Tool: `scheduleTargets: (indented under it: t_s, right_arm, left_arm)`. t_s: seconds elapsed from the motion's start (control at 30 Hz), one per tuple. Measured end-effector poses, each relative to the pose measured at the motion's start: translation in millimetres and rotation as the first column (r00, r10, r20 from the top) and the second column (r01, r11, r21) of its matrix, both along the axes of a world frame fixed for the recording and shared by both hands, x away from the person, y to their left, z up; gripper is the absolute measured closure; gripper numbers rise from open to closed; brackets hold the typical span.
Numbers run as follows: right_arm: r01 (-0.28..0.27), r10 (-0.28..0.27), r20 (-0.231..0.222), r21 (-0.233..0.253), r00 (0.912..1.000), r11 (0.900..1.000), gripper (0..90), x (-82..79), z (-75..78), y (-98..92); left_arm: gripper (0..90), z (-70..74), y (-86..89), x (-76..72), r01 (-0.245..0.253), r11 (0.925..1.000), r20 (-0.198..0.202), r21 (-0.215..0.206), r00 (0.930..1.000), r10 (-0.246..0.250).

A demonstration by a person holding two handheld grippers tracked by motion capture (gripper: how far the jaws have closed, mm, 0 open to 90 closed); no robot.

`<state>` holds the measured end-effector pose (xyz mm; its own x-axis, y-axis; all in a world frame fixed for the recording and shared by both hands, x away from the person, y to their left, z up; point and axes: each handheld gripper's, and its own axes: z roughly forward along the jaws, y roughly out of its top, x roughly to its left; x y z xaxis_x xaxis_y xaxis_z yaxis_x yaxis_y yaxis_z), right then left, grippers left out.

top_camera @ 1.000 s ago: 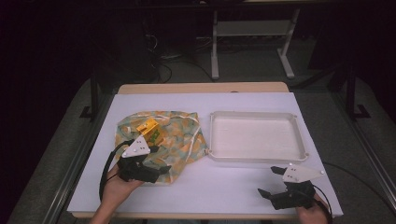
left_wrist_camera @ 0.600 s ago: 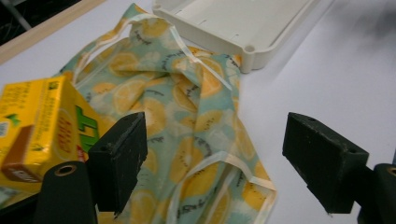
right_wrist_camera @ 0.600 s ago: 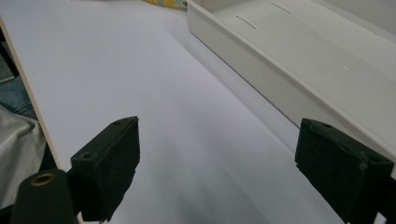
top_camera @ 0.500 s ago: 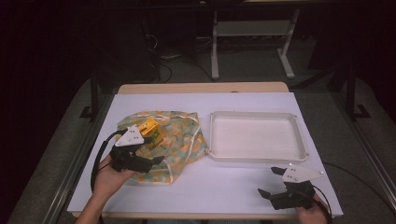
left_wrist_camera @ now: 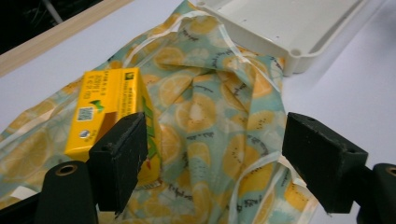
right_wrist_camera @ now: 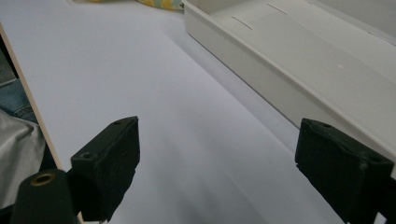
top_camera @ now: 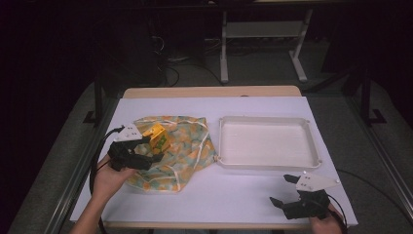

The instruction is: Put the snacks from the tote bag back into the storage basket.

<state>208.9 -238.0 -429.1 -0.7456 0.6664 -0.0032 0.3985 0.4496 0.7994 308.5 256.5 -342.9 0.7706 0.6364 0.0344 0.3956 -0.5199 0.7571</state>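
Observation:
A cloth bag (top_camera: 182, 151) printed with orange slices lies crumpled on the left half of the table, and a yellow carton (top_camera: 158, 138) rests on it. In the left gripper view the yellow carton (left_wrist_camera: 114, 100) lies just beyond the left jaw, on the cloth bag (left_wrist_camera: 210, 116). My left gripper (top_camera: 151, 148) hovers open over the bag's left part, nothing between its jaws. My left gripper (left_wrist_camera: 212, 161) has its jaws wide apart. My right gripper (top_camera: 285, 190) rests open near the front right edge; my right gripper (right_wrist_camera: 233, 168) spans bare table.
A white shallow tray (top_camera: 311, 161) sits right of the bag, with nothing in it; the white tray (right_wrist_camera: 261, 65) runs past the right jaw and the white tray (left_wrist_camera: 303, 53) lies beyond the bag. A table frame (top_camera: 224, 53) stands behind on the floor.
My left gripper has moved away from the front edge and leftward, onto the bag beside the carton. The right gripper has stayed put.

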Motion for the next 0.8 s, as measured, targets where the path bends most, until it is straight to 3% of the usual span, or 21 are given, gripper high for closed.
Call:
scheduleTargets:
  t_s: [0.5, 0.63, 0.8]
  right_arm:
    - [-0.007, 0.007, 0.005, 0.001, 1.0, 1.0, 13.4, -0.3, 0.3, 0.3]
    - [-0.008, 0.008, 0.003, 0.002, 1.0, 1.0, 13.4, -0.6, 0.5, 0.5]
    - [-0.005, 0.005, 0.005, 0.004, 1.0, 1.0, 13.5, -1.1, 1.1, -0.5]
  left_arm:
    - [21.1, 7.2, 6.5, 25.9, -0.056, 0.9963, 0.023, 0.066, 0.9983, 0.054]
    - [21.3, 4.8, 6.7, 34.8, -0.067, 0.9933, 0.006, 0.095, 0.9978, 0.067]
    - [22.1, 0.2, 7.0, 44.7, -0.088, 0.991, -0.004, 0.1, 0.996, 0.089]
